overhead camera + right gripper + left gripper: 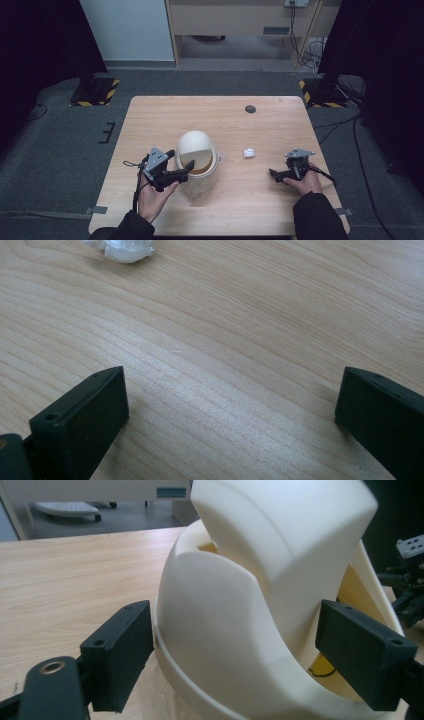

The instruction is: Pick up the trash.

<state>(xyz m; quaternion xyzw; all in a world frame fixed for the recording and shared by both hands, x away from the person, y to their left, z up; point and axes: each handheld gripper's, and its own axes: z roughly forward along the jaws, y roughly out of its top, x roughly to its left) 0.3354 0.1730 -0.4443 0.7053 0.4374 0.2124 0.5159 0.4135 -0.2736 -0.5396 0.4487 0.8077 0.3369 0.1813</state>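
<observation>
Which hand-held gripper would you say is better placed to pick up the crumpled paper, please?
Probably the right hand-held gripper. Its jaws stand open over bare table, and the paper lies just ahead of them. The left hand-held gripper is open around the cream bin.

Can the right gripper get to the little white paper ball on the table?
Probably yes. The right gripper has its fingers spread open, and just bare table lies between it and the paper ball. The bin stands off to the side.
</observation>
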